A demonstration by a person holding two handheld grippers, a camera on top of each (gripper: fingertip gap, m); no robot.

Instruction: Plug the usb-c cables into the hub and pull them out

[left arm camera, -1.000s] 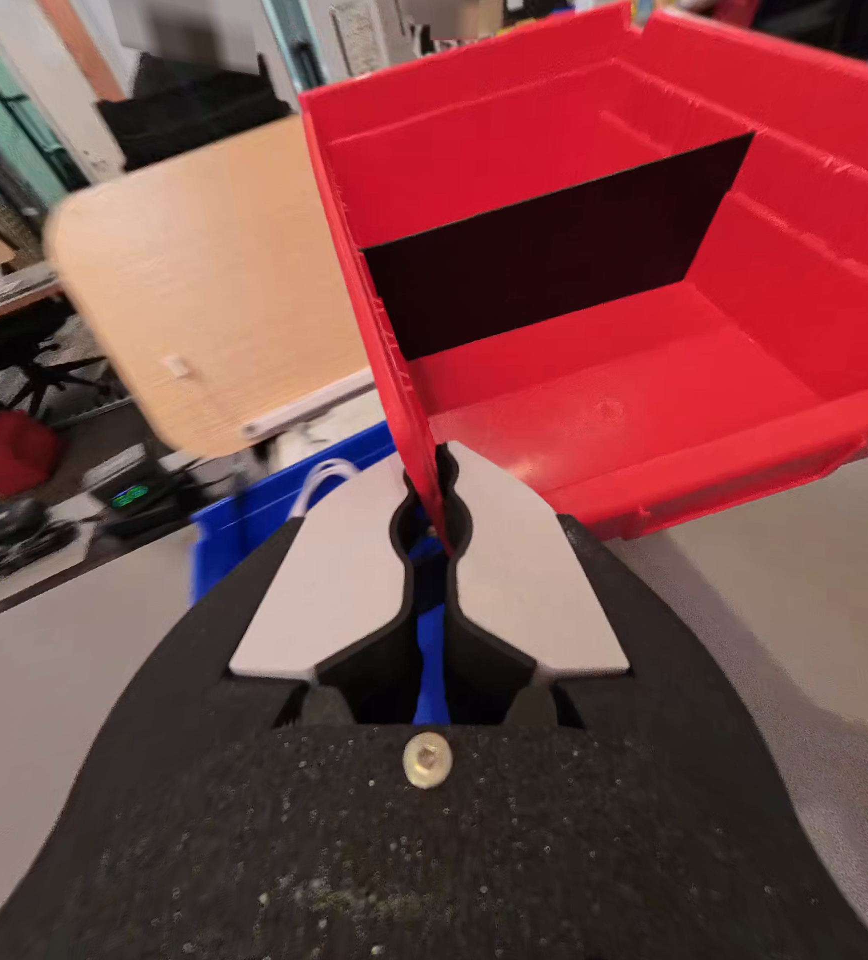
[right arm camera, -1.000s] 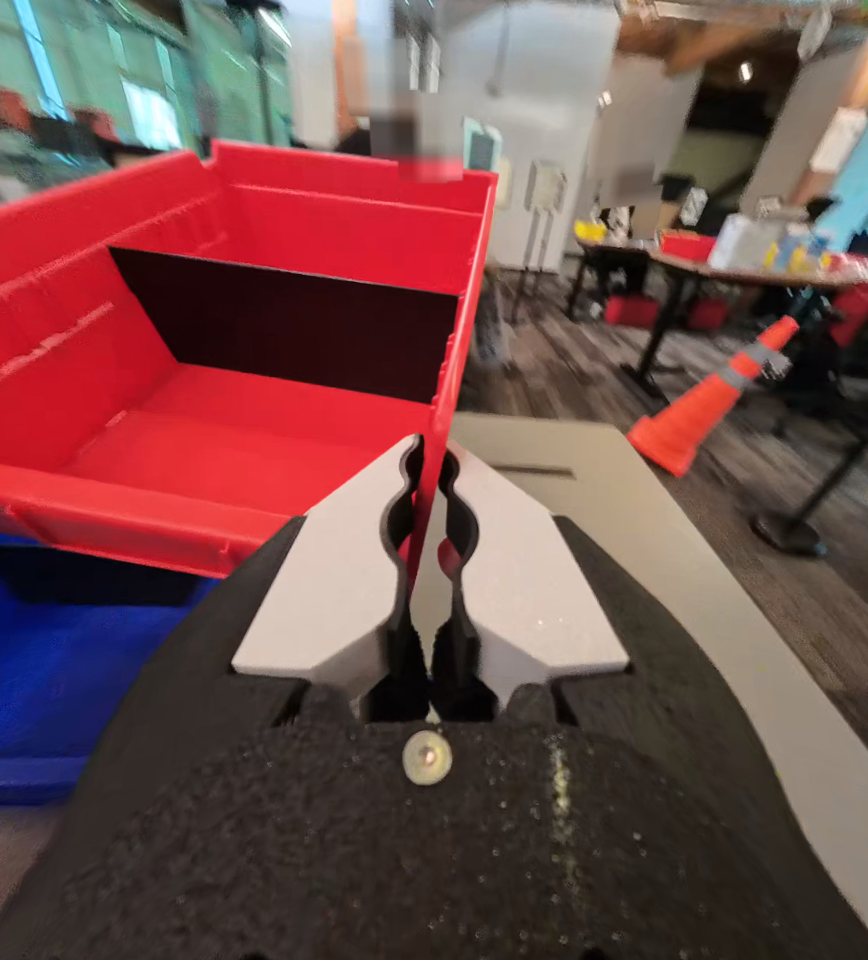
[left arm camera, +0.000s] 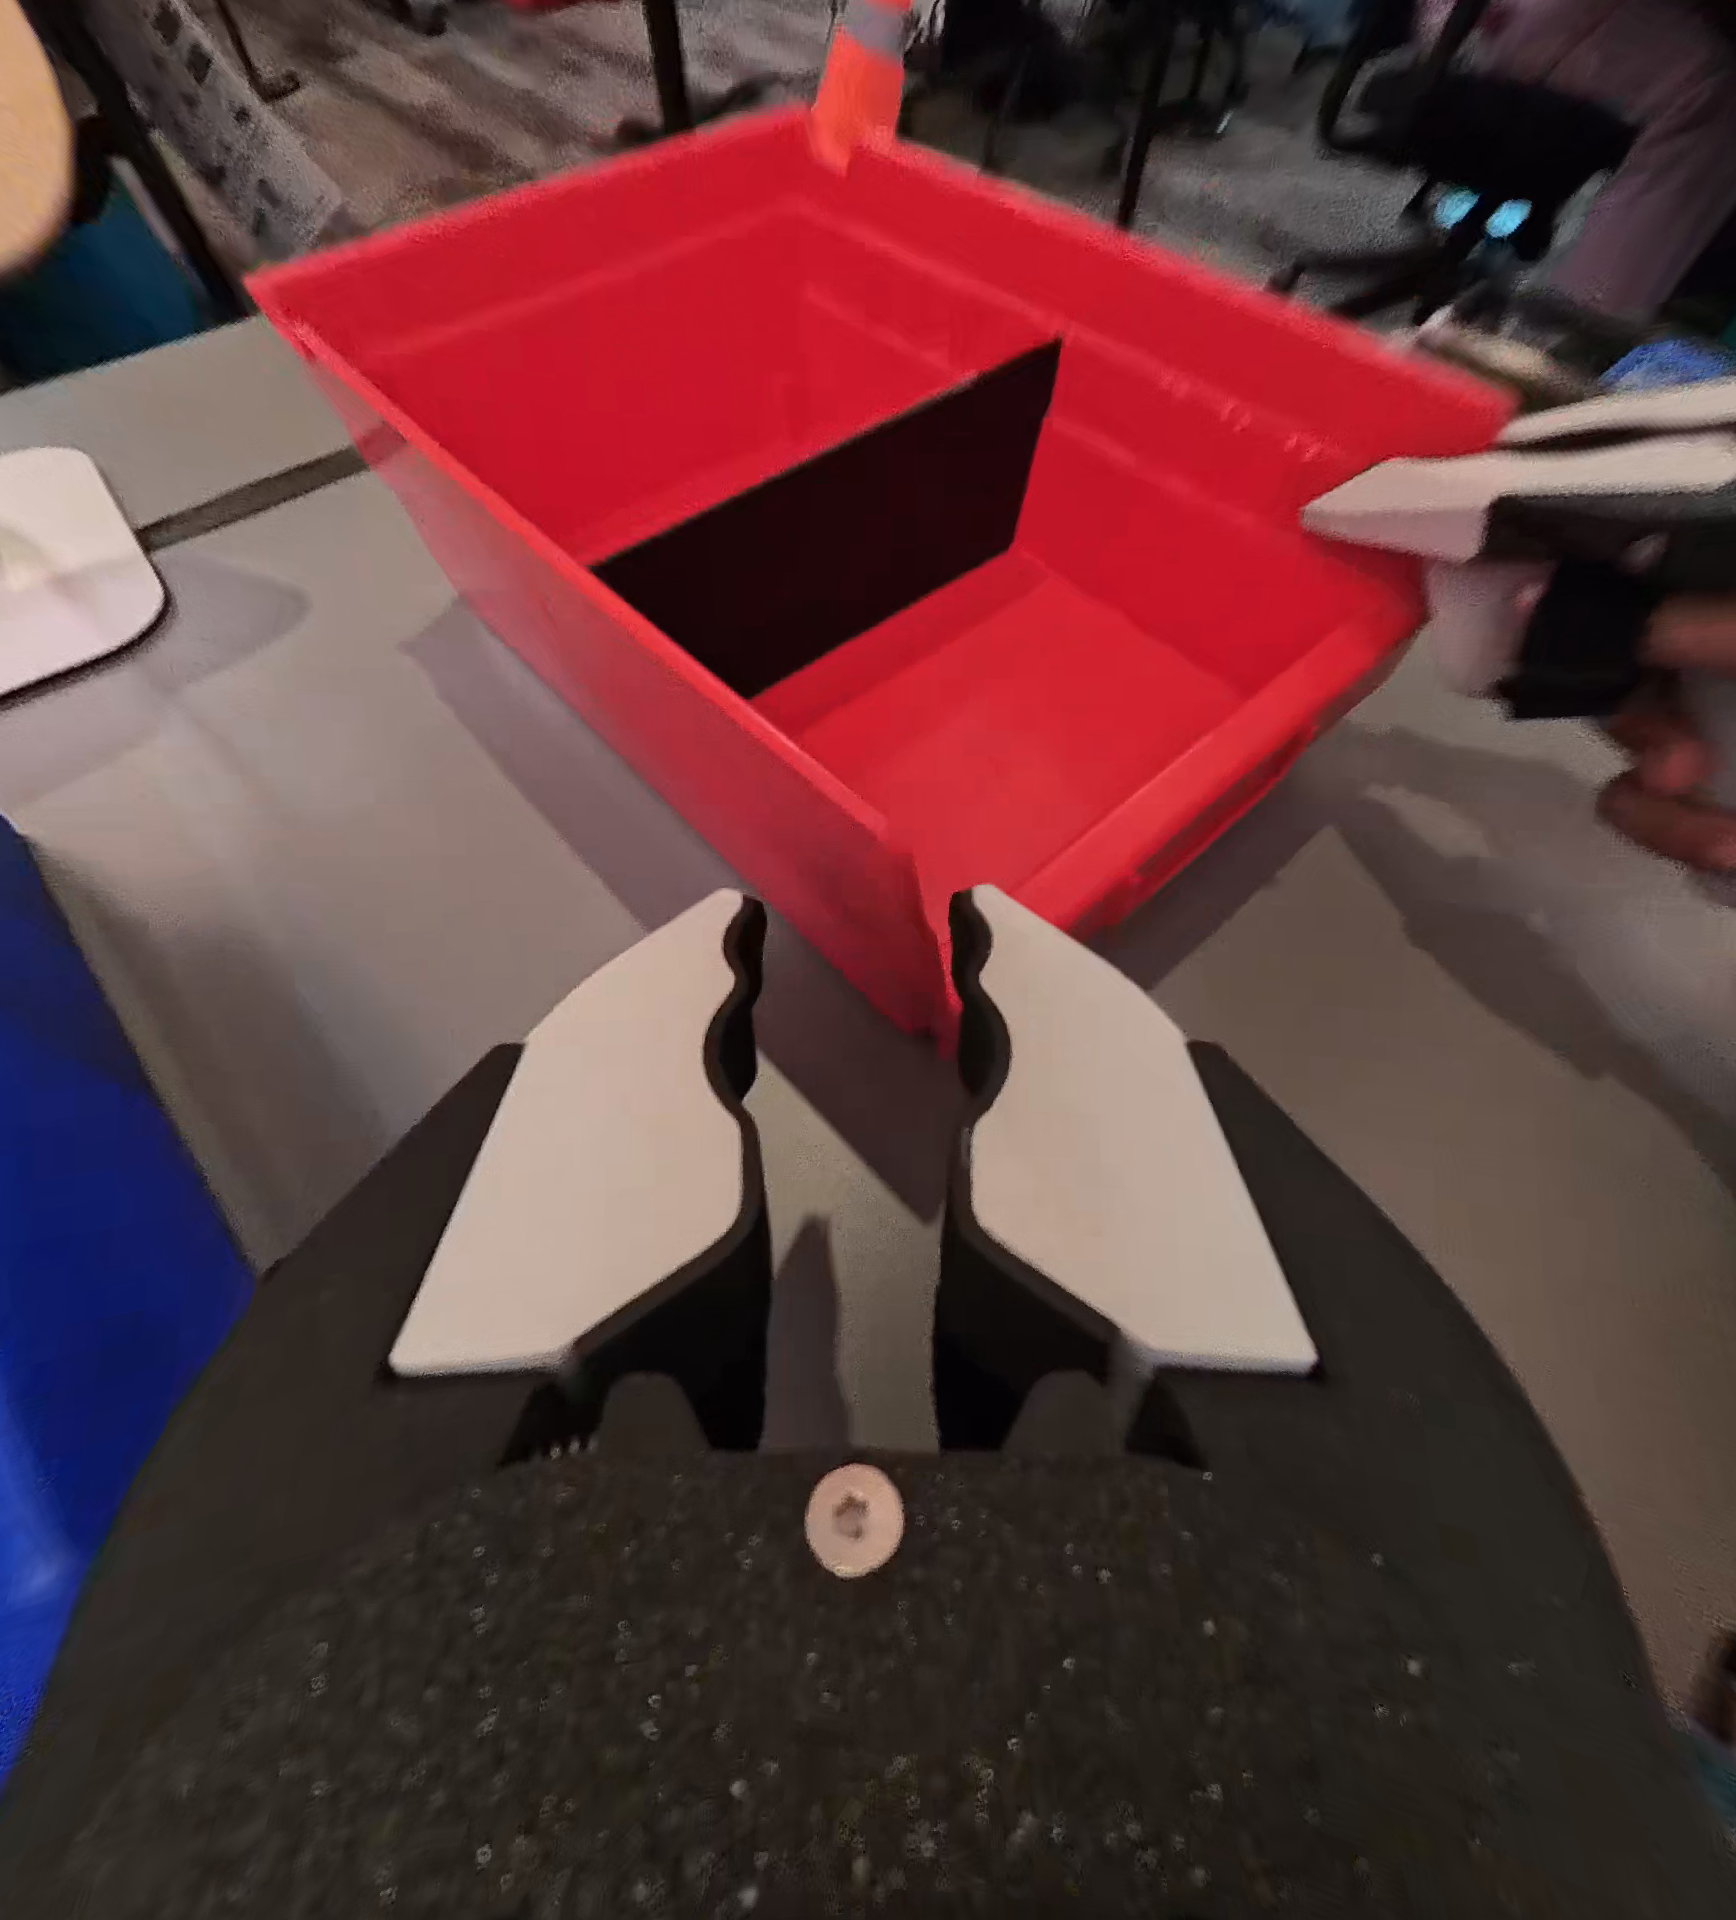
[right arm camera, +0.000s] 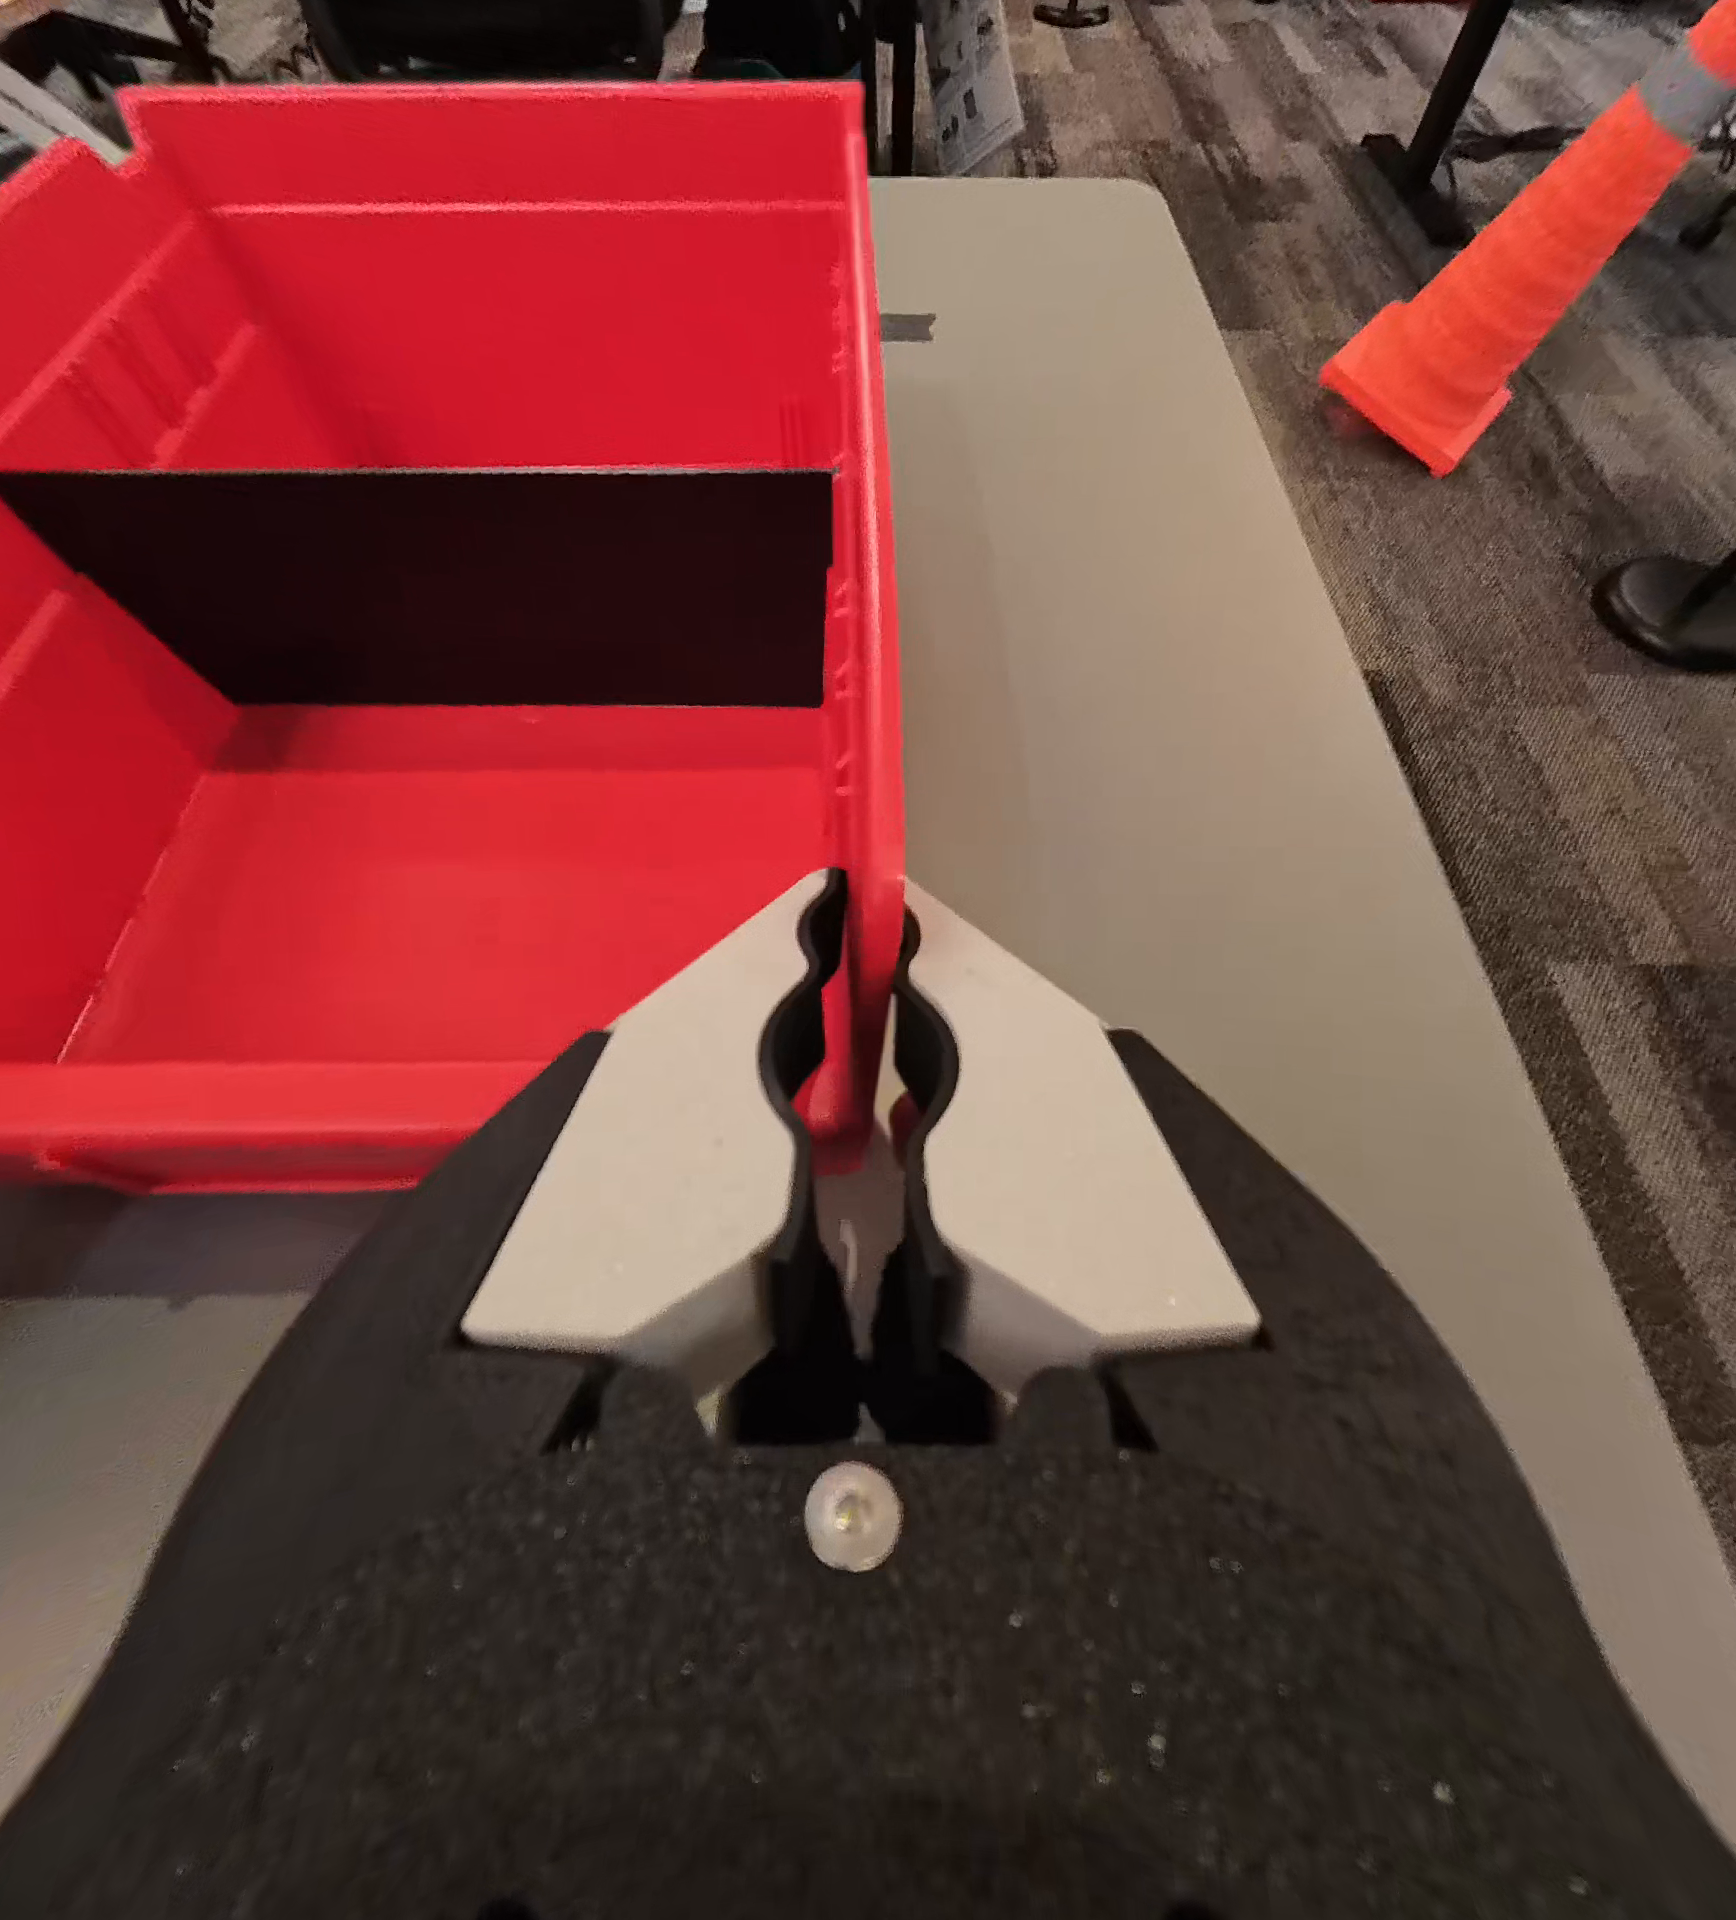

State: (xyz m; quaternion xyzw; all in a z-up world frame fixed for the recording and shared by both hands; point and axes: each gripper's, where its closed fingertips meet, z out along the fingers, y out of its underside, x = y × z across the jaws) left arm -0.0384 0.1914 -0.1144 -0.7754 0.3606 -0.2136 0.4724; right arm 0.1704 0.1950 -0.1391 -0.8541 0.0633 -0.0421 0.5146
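Observation:
No usb-c cable or hub shows in either view. A red bin [left arm camera: 635,312] with a black divider [left arm camera: 843,520] sits on the grey table [left arm camera: 324,831]. My left gripper [left arm camera: 853,914] is open and empty, its jaws on either side of the bin's near corner without gripping it. My right gripper [right arm camera: 872,904] is shut on the red bin's [right arm camera: 490,312] right wall near the front corner. It also shows in the left wrist view [left arm camera: 1363,499], clamped on the bin's rim. Both halves of the bin beside the divider [right arm camera: 428,582] look empty.
A blue bin [left arm camera: 12,1247] stands at the left. A white flat pad [left arm camera: 12,582] lies at the table's far left. The table edge [right arm camera: 1363,831] runs close on the right. An orange cone [right arm camera: 1508,270] and a black stand base [right arm camera: 1685,613] are on the floor. There is about 20 cm between the tips of the two grippers.
The red bin has come down from above the blue bin onto the grey table. My left gripper has opened and let go of its wall. My right gripper still clamps its wall.

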